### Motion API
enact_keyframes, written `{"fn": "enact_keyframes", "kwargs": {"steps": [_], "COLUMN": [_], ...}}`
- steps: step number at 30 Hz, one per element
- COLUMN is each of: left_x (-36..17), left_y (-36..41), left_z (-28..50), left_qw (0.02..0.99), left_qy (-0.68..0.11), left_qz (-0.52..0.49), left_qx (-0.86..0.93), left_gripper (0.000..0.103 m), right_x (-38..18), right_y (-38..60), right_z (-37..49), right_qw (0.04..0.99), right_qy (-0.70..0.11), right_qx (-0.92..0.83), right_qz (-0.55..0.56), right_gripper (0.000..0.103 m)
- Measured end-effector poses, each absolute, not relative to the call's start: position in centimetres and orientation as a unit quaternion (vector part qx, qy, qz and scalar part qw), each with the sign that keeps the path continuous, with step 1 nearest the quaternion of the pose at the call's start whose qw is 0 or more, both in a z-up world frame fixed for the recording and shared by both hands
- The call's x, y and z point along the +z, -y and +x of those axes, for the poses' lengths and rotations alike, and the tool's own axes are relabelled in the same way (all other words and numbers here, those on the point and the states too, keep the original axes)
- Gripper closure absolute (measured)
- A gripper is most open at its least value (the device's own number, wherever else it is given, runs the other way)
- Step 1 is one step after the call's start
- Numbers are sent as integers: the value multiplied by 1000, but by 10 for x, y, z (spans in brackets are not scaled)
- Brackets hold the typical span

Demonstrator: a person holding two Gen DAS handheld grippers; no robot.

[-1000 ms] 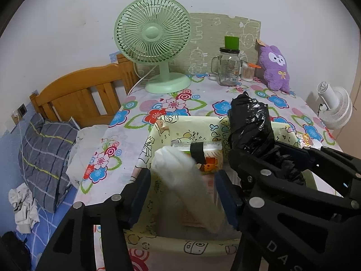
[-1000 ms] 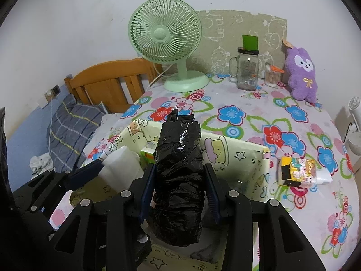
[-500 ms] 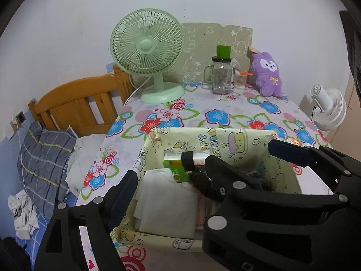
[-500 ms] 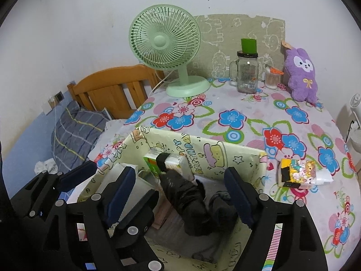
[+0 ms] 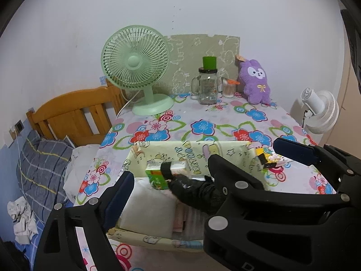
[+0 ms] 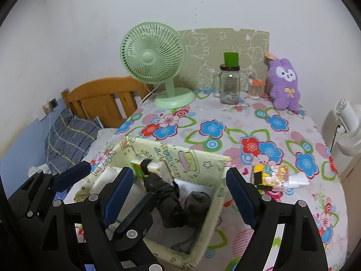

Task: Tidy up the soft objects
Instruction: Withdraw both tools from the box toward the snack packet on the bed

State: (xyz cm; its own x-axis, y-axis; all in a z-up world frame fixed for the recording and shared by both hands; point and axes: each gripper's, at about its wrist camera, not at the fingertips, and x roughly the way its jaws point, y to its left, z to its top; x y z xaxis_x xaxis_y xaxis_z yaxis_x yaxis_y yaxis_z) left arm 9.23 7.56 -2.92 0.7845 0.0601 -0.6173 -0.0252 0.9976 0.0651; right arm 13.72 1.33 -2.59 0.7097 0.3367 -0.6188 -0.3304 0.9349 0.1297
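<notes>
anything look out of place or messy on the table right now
One thing: a small colourful cartoon-print pack lies loose on the floral tablecloth, right of the pale yellow fabric storage box, while the black plastic bundle and other soft items sit inside.

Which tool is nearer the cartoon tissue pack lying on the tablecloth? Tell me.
Right. The right tool hangs open over the fabric box, beside the tissue pack. The left tool is open at the box's far side.
</notes>
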Motion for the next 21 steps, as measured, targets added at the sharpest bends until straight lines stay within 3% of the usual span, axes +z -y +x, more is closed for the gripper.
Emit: {"fn": "enact_keyframes", "kwargs": {"steps": [21], "left_x": [-3], "left_y": [-26], "left_z": [76], "left_qw": [954], "left_qy": [-297], "left_qz": [25], "left_qx": [1], "left_gripper": [13], "right_x": [4], "right_y": [44], "right_z": [106], "right_qw": [947], "right_qy": [-287], "right_qx": [142], "right_qz": [10], "right_gripper": [5]}}
